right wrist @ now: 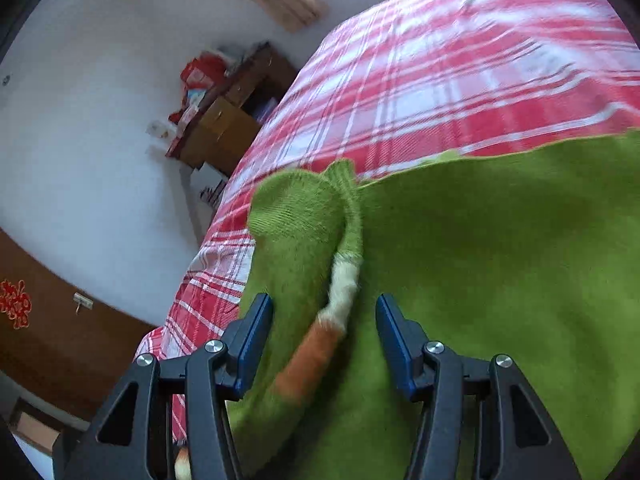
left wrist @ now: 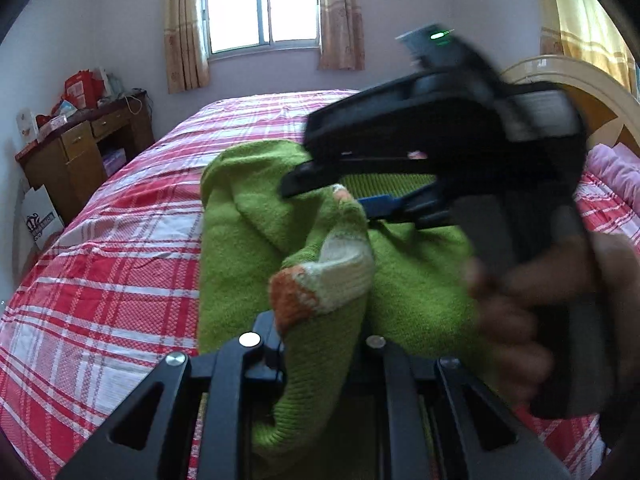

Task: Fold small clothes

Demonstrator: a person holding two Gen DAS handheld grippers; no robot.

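A small green knit sweater (left wrist: 248, 240) lies rumpled on the plaid bed (left wrist: 120, 240). One sleeve ends in a white and orange cuff (left wrist: 340, 272). My left gripper (left wrist: 320, 332) is at the bottom of its view, shut on a fold of the green fabric that hides its fingertips. My right gripper (left wrist: 332, 196), blurred and held by a hand (left wrist: 520, 300), hovers over the sweater's far side. In the right wrist view the right gripper (right wrist: 324, 312) is open, its blue pads (right wrist: 260, 340) standing apart on either side of the cuffed sleeve (right wrist: 344, 288) without pressing it. The sweater (right wrist: 500, 260) fills the right of that view.
The red and white plaid sheet (right wrist: 440, 60) covers the bed. A wooden desk (left wrist: 80, 148) piled with clutter stands by the wall on the left. A curtained window (left wrist: 260, 4) is behind the bed. A cream headboard (left wrist: 560, 76) and pink bedding (left wrist: 616, 168) are on the right.
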